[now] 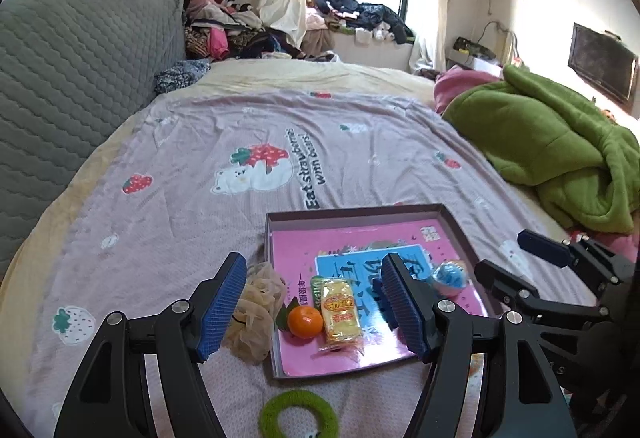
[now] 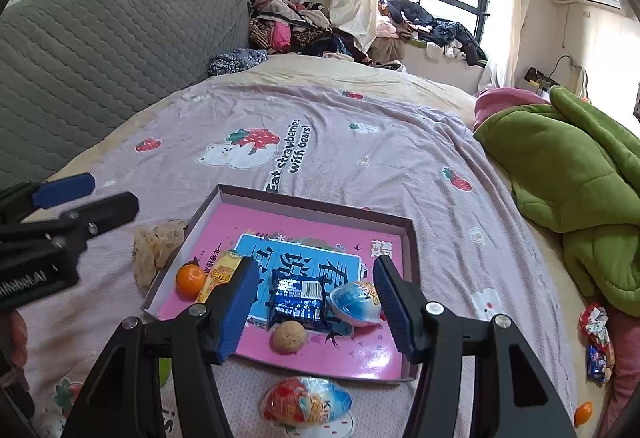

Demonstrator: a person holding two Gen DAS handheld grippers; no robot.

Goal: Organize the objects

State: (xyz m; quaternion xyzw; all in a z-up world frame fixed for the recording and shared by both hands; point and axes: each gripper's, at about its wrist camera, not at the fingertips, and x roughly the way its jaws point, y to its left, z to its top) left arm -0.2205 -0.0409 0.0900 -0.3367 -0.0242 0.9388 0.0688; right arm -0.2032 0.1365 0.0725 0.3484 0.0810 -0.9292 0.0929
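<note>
Right wrist view: the right gripper [image 2: 316, 304] is seen wide apart and empty, low in the frame. Snacks are kept together in the shallow pink cardboard tray [image 2: 412, 250], mid-frame. The left gripper [image 1: 312, 306] is empty too, jaws apart.

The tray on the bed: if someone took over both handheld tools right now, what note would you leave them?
Left tool: open, empty, above the tray's left side.
Right tool: jaws open, nothing gripped, above the tray.
In tray: tangerine, yellow snack pack, dark blue snack packet, blue egg, walnut.
Left to do: mesh pouf, green ring, red-and-blue egg lie on the bedsheet outside.
</note>
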